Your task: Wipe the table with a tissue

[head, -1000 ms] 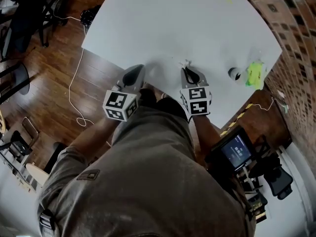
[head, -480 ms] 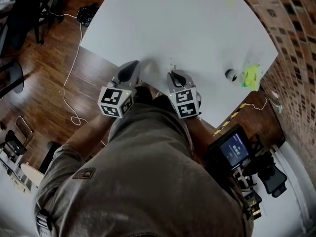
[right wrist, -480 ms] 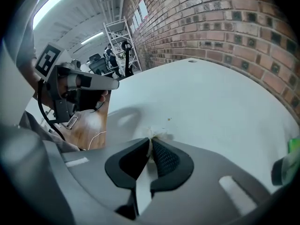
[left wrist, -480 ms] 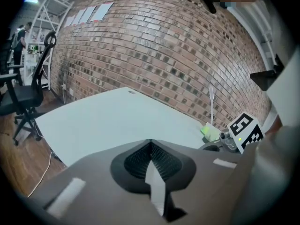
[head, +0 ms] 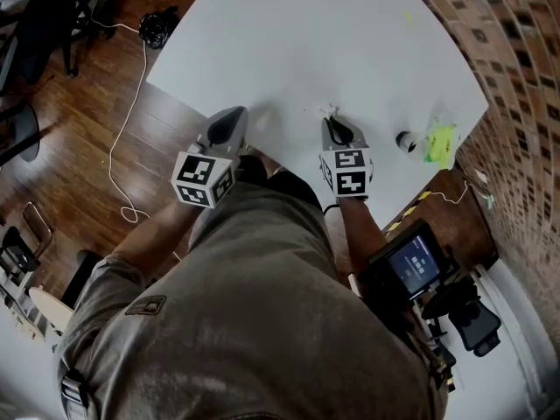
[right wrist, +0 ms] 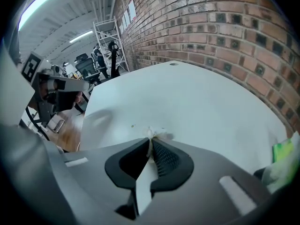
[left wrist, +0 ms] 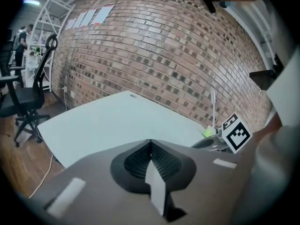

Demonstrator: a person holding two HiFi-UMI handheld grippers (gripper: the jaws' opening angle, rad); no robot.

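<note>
A small crumpled white tissue [right wrist: 152, 135] sticks out between the tips of my right gripper [right wrist: 151, 143], which is shut on it. In the head view the tissue [head: 327, 111] touches the white table [head: 332, 42] just ahead of the right gripper [head: 331, 122], near the table's near edge. My left gripper [head: 234, 119] hovers at the table's near edge to the left, its jaws shut with nothing between them [left wrist: 150, 146]. A tiny speck [right wrist: 132, 125] lies on the table left of the tissue.
A green packet [head: 440, 143] and a small dark round object [head: 405, 141] sit at the table's right corner. A brick wall [head: 490, 33] runs along the right side. Wooden floor with a white cable [head: 127, 147] lies left; office chairs [left wrist: 26, 97] stand beyond.
The right gripper with the tissue swept left along the table's near edge, then back to the right. The left gripper stayed about where it was.
</note>
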